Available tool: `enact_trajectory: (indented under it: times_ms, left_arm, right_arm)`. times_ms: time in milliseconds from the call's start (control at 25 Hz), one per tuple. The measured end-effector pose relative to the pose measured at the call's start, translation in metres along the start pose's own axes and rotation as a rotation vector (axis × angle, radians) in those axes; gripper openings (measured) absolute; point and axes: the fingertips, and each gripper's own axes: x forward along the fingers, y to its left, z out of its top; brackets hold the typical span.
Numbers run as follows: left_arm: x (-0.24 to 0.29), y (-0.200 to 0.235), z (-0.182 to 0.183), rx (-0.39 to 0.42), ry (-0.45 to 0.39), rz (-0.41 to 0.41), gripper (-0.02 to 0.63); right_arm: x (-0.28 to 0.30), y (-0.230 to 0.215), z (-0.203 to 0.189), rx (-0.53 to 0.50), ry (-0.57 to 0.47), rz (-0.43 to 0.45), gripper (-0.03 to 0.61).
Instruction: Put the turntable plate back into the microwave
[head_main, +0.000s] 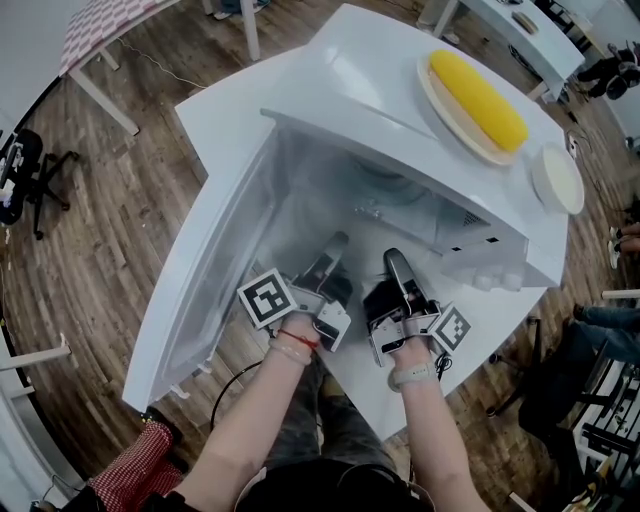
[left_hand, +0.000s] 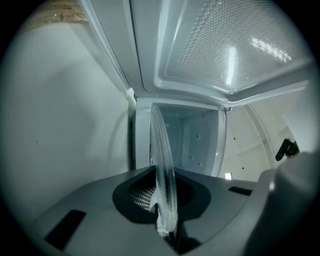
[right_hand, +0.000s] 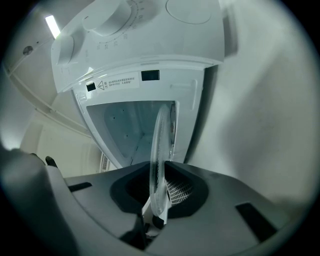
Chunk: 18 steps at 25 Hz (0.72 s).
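head view — left hand-held gripper (head_main: 335, 248), right hand-held gripper (head_main: 393, 260) — both tight on the turntable plate (left_hand: 163, 165) at the microwave (head_main: 345, 95)

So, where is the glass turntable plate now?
Both gripper views show the turntable plate clamped edge-on in the left gripper and right gripper, before the open microwave.

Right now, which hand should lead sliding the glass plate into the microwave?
Left, narrowly. Both claws are shut on the plate, but the left claw faces straight into the open cavity, while the right claw sits nearer the control panel. Keep both gripping.
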Motion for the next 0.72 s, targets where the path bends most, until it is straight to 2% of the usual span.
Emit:
enact_trajectory:
  times_ms: [720]
  left_arm:
    - [-0.005, 0.000, -0.007, -0.010, 0.020, -0.015, 0.034]
  right_arm:
    - [0.008, 0.000, 0.013, -0.030, -0.002, -0.008, 0.057]
